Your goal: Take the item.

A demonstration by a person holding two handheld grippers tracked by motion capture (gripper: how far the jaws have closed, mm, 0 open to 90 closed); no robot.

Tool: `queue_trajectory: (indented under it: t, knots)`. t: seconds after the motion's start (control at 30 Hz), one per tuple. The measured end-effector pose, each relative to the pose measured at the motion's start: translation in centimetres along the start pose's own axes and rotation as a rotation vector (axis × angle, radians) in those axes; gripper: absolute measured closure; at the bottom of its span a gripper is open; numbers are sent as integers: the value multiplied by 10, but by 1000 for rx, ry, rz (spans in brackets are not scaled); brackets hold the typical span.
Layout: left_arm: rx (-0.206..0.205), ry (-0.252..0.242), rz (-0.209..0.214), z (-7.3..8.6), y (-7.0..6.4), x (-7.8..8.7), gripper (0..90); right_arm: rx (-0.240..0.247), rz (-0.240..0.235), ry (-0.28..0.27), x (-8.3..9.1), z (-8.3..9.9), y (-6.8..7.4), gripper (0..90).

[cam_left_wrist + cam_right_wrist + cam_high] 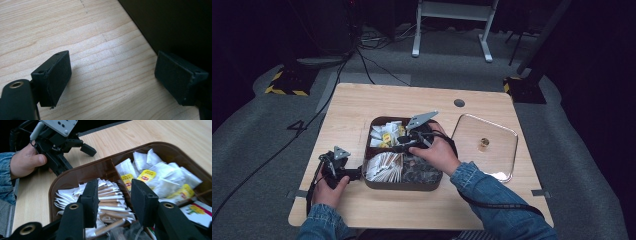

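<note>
A brown compartment tray (pixel 402 186) sits mid-table. Its front left section holds white and brown stick packets (pixel 110 195); the section behind holds white sachets and yellow tea packets (pixel 146 175). My right gripper (pixel 113 195) hovers over the stick packets, open, with nothing pinched between its jaws; in the high view this right gripper (pixel 401 145) is above the tray's middle. My left gripper (pixel 112 72) is open wide just above the bare wood, one jaw close beside the tray's dark outer wall (pixel 180 25). From above, the left gripper (pixel 357 173) is at the tray's left side.
A clear lid (pixel 499 150) with a gold knob (pixel 483 144) lies flat on the table to the right of the tray. Dark packets (pixel 422 170) occupy the tray's front right section. The wooden table (pixel 362 105) has a round grommet (pixel 459 103) at the back.
</note>
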State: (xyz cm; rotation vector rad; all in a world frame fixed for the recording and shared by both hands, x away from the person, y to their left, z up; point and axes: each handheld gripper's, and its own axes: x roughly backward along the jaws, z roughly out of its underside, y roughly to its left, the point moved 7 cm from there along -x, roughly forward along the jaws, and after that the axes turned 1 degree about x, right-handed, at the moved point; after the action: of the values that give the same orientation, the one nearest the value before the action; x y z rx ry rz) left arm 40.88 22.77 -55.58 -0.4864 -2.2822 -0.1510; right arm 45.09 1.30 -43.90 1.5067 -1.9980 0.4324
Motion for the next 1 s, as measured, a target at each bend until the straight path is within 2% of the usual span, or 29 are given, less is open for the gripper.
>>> queue_trajectory:
  t: [0.37, 0.57, 0.77, 1.0]
  knots:
    - [-1, -1, 0, 0, 0, 0, 142, -38, -56, 36, -36, 1, 18, 522]
    - [-1, -1, -1, 0, 0, 0, 142, -31, -63, 70, -51, 4, 26, 503]
    - [-2, -1, -1, 0, 0, 0, 142, -47, -80, 98, -65, 12, 33, 483]
    - [-2, -1, -1, 0, 0, 0, 142, -74, -69, 122, -72, 17, 33, 466]
